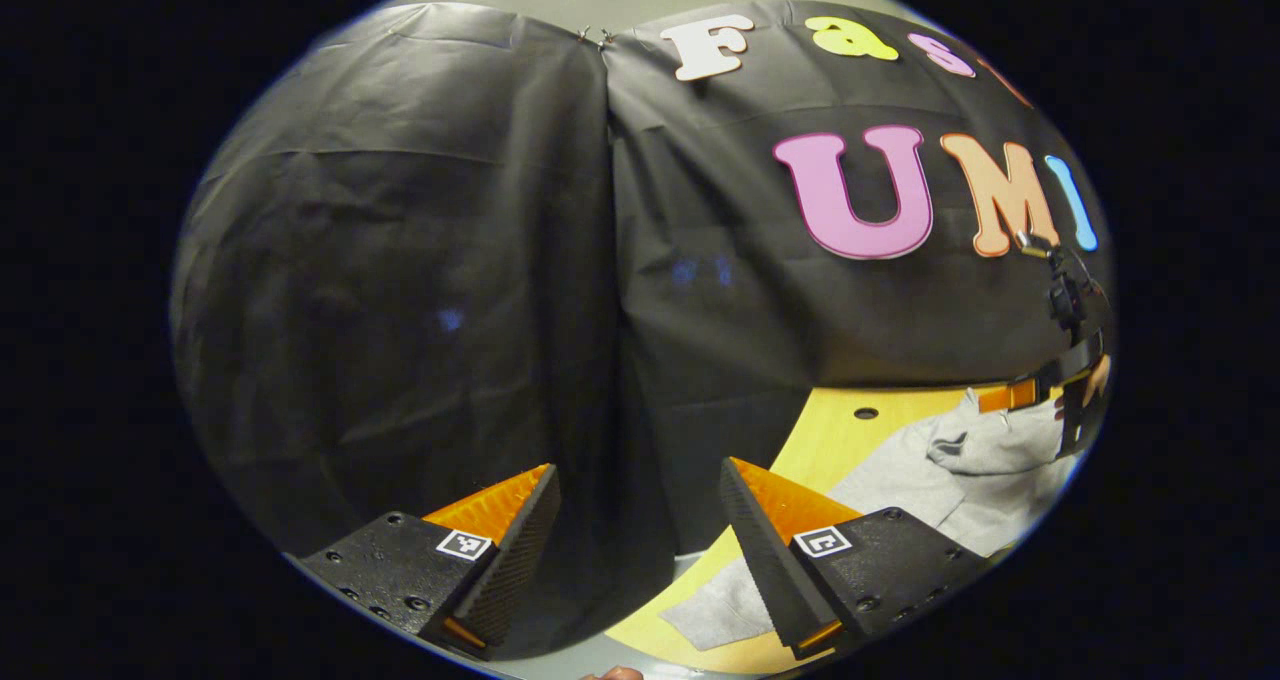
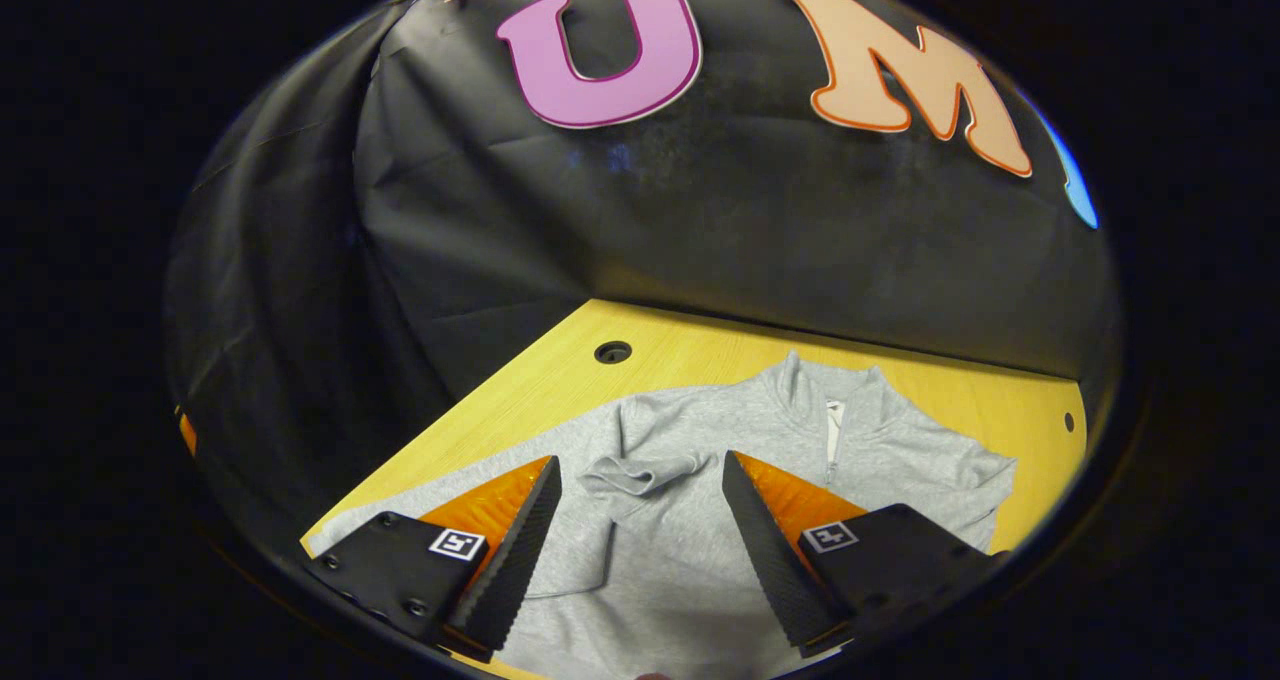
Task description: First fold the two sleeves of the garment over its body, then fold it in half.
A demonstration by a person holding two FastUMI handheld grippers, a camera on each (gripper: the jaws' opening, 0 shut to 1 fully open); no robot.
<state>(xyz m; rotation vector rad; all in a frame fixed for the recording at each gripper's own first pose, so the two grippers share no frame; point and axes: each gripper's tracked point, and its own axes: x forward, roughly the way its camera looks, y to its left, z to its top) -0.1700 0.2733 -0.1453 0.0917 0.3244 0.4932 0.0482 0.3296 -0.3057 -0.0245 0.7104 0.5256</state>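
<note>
A yellow wooden table (image 2: 700, 355) stands against the booth's black cloth wall (image 2: 700, 220), which wraps round the back and the side; the cloth hangs creased and meets the tabletop along its far edge. A small round hole (image 2: 612, 351) is set in the wood near the far corner, and another smaller one (image 2: 1069, 422) sits toward the other end.

The right gripper (image 2: 640, 520) hangs over the table with its jaws spread wide and nothing between them. Straight below and ahead of it lies the grey garment (image 2: 690, 540), spread flat on the wood, its zipped collar (image 2: 832, 410) pointing away from the gripper toward the wall. Just ahead of the gap between the fingers, a sleeve (image 2: 625, 475) lies bunched on the body of the garment.

The left gripper (image 1: 640, 535) is also wide open and empty. It faces mostly the cloth wall (image 1: 400, 290), off the table's edge (image 1: 800, 450). The garment (image 1: 960, 470) lies ahead and off to that gripper's right, part of its cloth reaching down beside the right-hand finger. Farther off at that side, above the garment, the other gripper (image 1: 1070, 390) shows, partly cut off by the edge of the view.
</note>
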